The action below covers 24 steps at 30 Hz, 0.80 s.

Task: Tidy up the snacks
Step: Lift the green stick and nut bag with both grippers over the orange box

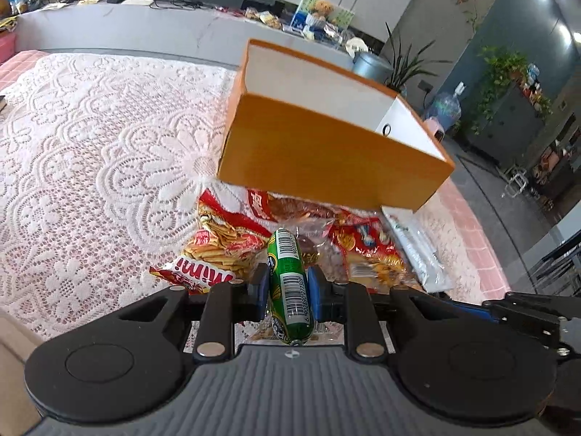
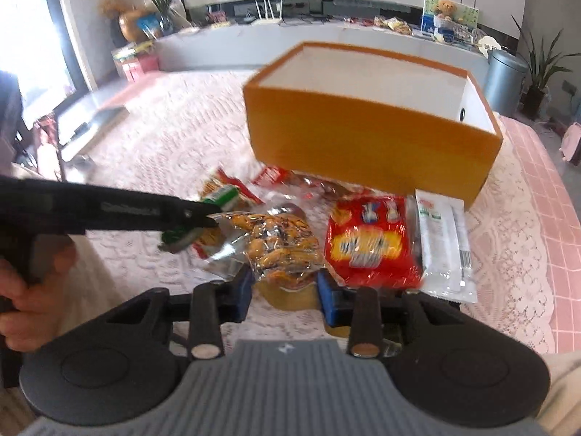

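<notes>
My left gripper (image 1: pixel 288 283) is shut on a green sausage stick with barcodes (image 1: pixel 288 276), held above the snack pile. It also shows in the right wrist view (image 2: pixel 203 214), coming in from the left. My right gripper (image 2: pixel 285 290) is shut on a clear bag of golden snacks (image 2: pixel 276 247). An open orange box with a white inside (image 1: pixel 326 145) (image 2: pixel 370 134) stands just beyond the pile. In the pile lie a red cracker pack (image 2: pixel 370 243), a white packet (image 2: pixel 443 239) and red bags (image 1: pixel 218 243).
A white lace cloth (image 1: pixel 101 152) over pink checks covers the table. A grey counter (image 1: pixel 145 25) with snacks and a router runs behind. A metal bin (image 2: pixel 504 72) and plants stand at the far right. A dark flat object (image 2: pixel 90 130) lies at the table's left edge.
</notes>
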{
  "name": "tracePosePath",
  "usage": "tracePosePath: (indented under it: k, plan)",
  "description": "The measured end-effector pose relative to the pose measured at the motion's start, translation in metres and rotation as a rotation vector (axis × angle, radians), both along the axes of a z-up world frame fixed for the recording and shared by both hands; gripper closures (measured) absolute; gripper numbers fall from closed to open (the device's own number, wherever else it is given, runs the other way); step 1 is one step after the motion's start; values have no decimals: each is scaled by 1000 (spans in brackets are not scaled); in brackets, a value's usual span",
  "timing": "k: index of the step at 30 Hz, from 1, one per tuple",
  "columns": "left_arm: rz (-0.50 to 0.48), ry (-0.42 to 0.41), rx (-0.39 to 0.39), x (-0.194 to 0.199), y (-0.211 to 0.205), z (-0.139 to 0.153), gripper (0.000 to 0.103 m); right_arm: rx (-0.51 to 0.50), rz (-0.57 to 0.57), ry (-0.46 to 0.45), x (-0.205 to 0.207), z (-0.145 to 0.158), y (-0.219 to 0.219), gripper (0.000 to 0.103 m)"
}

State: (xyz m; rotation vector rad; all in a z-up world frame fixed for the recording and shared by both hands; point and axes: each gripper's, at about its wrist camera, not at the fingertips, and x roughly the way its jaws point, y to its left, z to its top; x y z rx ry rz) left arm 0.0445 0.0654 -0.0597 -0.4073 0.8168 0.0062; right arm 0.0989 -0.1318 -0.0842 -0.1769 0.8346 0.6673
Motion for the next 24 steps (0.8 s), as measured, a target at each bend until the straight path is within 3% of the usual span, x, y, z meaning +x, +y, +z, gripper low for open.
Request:
tracePosePath:
  k: [5,10,18,24]
  plan:
    - [22,-23,-15,-5,3,14,78,76,-19,-3,-2,21,-10,68]
    - [2,-93,-11,2,3,46,78,102,-35,-54,6,45,-18,68]
    - [-21,-184,21,39,3,88,78,106,-84,-158,48,88,-16,68]
    - [-36,-221,51,74,3,105,78,77,-117,-206,90,101,-2,68]
